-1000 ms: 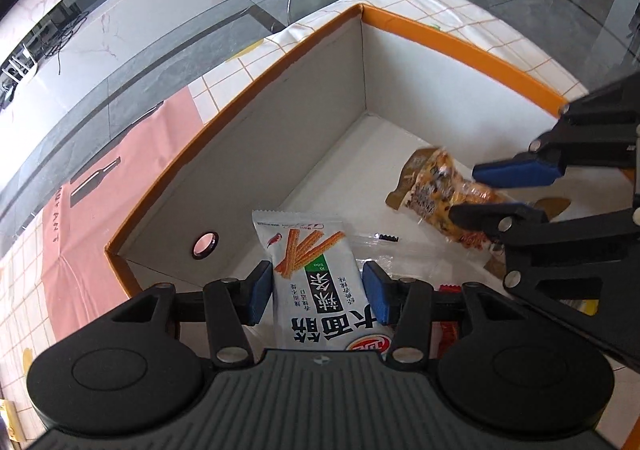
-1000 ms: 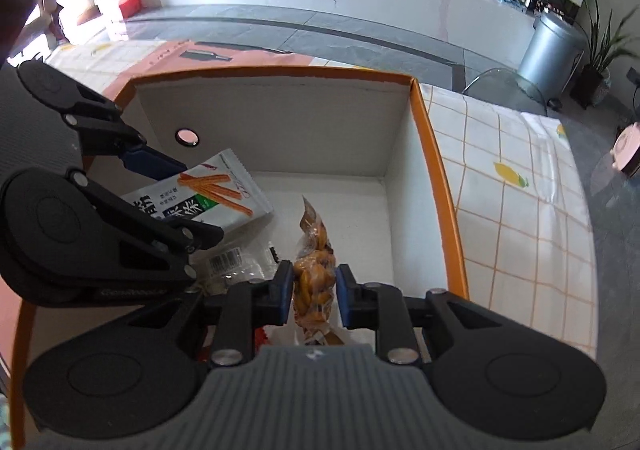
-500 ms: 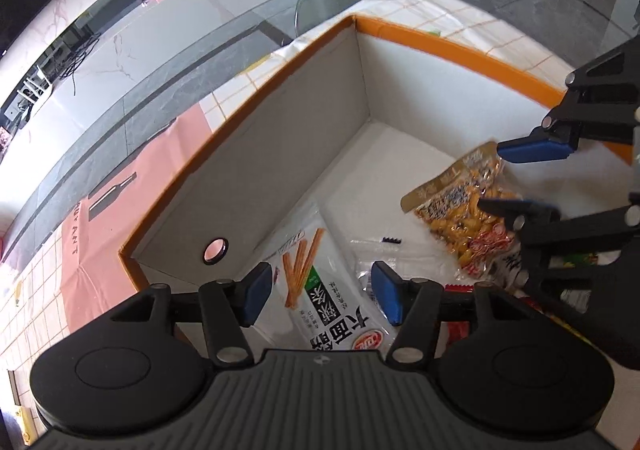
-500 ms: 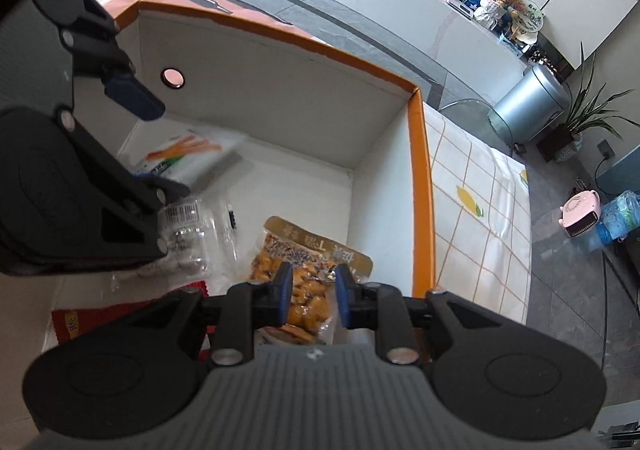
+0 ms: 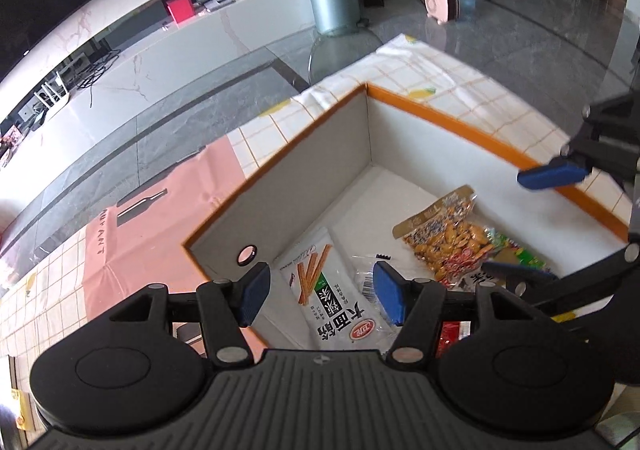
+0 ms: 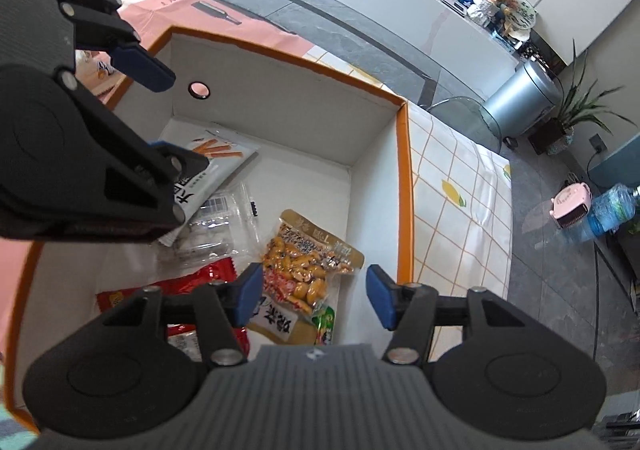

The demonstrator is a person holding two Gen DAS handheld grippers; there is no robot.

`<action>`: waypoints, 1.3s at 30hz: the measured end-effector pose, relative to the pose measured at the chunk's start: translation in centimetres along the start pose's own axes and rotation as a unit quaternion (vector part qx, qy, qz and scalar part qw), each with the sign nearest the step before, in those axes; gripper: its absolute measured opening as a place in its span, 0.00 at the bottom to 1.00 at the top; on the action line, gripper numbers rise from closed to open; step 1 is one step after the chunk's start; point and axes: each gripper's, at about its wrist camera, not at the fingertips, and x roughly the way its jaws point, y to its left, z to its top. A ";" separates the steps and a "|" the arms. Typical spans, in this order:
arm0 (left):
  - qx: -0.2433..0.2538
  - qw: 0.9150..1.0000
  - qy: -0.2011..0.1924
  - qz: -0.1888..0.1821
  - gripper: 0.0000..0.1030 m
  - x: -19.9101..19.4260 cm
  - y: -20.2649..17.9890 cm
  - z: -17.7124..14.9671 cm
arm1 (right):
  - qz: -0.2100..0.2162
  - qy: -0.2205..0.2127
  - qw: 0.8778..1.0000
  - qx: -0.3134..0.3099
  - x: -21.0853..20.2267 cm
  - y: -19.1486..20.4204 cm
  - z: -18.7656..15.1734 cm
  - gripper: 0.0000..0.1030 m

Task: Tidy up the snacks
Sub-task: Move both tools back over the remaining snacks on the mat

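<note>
Now both packets lie dropped in the box, and both grippers hang empty above it.

Nearest, the left gripper (image 5: 320, 292) stands half open over the white breadstick packet (image 5: 334, 296), holding nothing; the right gripper (image 6: 314, 298) gapes likewise above the yellow nut packet (image 6: 308, 266), its jaws having just been opening. A second ago each clamped its packet; both now lie flat on the floor of the orange-rimmed box (image 6: 404, 185), beside a red packet (image 6: 188, 284) and a clear wrapper (image 6: 218, 221). Further snacks outside the box, if any remain, cannot be told apart here.
</note>
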 end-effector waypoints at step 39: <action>-0.180 0.982 -0.033 0.045 0.71 -14.7 11.1 -22.0 | 0.066 -0.132 0.960 0.239 -9.1 20.7 -7.2 0.66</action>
